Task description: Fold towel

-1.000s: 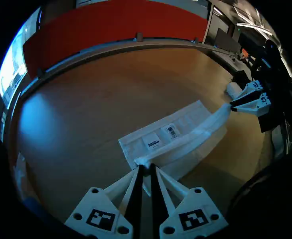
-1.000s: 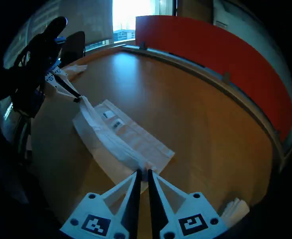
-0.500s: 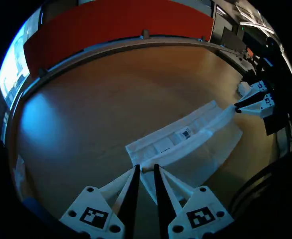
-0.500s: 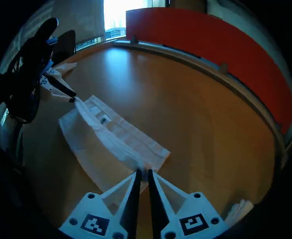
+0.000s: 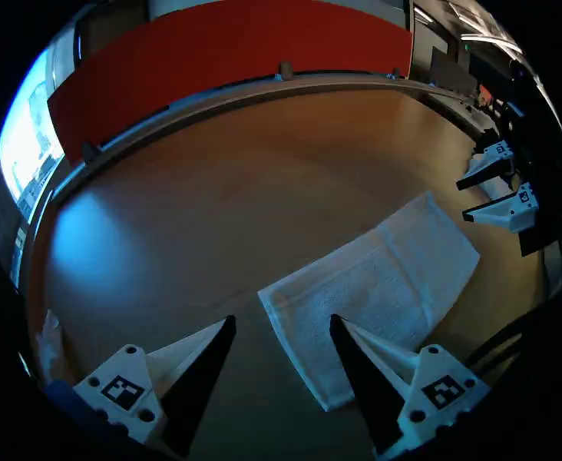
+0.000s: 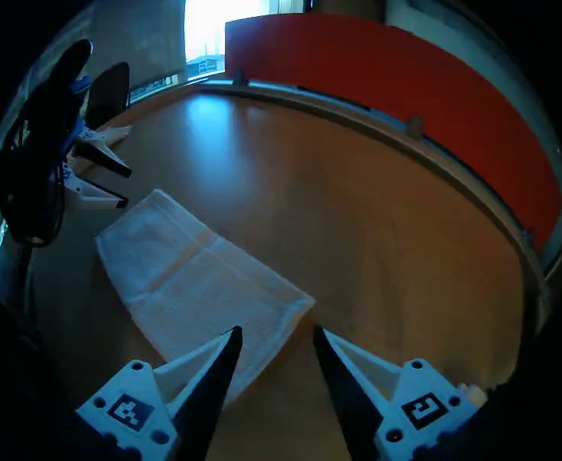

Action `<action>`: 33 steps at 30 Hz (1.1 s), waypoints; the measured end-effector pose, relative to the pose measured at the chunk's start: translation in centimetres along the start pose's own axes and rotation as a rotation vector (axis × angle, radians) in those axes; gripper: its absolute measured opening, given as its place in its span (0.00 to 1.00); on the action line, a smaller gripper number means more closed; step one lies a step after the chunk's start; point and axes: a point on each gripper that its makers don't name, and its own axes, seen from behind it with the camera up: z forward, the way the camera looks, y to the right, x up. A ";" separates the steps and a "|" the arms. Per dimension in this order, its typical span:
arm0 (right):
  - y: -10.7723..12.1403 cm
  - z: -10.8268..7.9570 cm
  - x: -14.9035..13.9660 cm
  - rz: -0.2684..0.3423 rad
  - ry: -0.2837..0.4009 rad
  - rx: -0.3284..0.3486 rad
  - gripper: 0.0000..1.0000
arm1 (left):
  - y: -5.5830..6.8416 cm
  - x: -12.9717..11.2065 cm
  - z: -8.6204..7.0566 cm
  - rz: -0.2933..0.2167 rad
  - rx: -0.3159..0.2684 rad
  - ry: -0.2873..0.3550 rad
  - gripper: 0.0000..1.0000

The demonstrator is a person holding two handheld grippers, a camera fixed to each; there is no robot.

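Observation:
A white towel [image 5: 373, 292] lies folded flat on the wooden table [image 5: 227, 200]. In the left gripper view my left gripper [image 5: 281, 326] stands open at its near end, fingers spread wide and nothing between them. Farther off at the right, my right gripper [image 5: 477, 201] is open beside the towel's far end. In the right gripper view the towel [image 6: 196, 284] lies flat just ahead of my open right gripper [image 6: 276, 338]. The left gripper [image 6: 123, 188] is open at the towel's far corner, held by a hand.
A red partition [image 5: 227, 54] runs along the table's far edge. A bright window [image 6: 227, 27] is behind it. A dark chair [image 6: 116, 84] stands past the table. Crumpled white cloth [image 5: 48, 349] lies at the near left edge.
Both grippers held the towel's edge lifted and shut on it. They have laid it over, opened and let go; the towel now lies flat, folded.

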 end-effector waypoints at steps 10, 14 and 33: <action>-0.9 -1.0 -0.5 -0.003 0.007 0.000 0.83 | 0.2 -0.5 -1.1 -0.029 -0.007 0.004 0.94; -1.3 -1.6 -1.0 -0.003 0.009 0.001 0.83 | 0.1 -1.0 -1.8 -0.036 0.003 0.009 0.94; -4.4 -5.4 -4.3 0.024 0.003 -0.004 0.83 | 2.0 -5.8 -6.1 -0.109 0.033 0.013 0.94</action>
